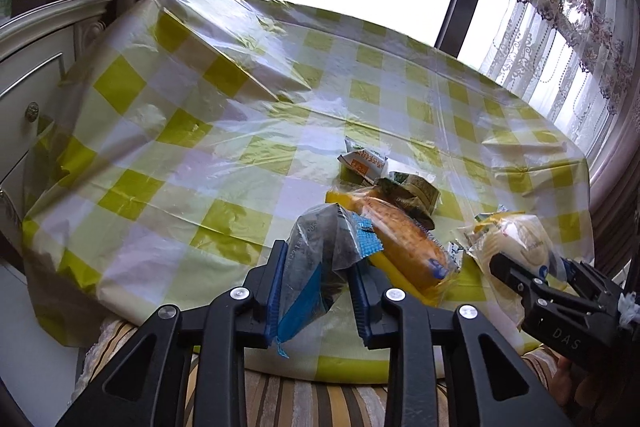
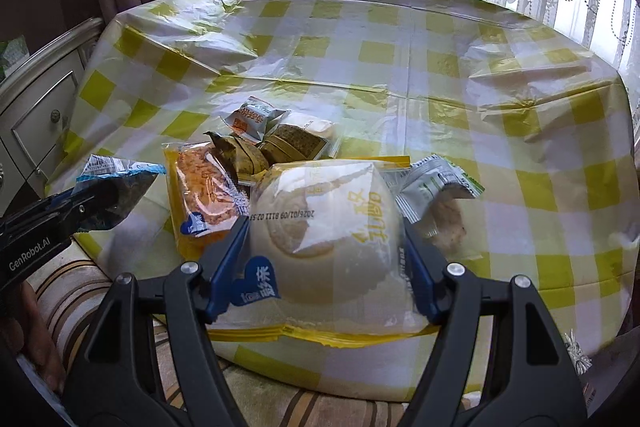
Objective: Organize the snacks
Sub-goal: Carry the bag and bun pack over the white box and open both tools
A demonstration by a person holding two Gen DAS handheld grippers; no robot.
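We grip a dark snack pack [image 1: 316, 267] in our left gripper [image 1: 320, 283] and a white bun [image 2: 324, 239] in our right gripper [image 2: 326, 259], both just above the near edge of the table [image 2: 440, 75], flanking the orange cake [image 2: 208, 195].

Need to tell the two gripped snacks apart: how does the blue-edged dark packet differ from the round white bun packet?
The clear blue-edged dark snack packet is narrow and dark inside; the round white bun in its yellow-edged wrapper is wider and pale. Left gripper holds the first, right gripper the second. Both are sealed plastic.
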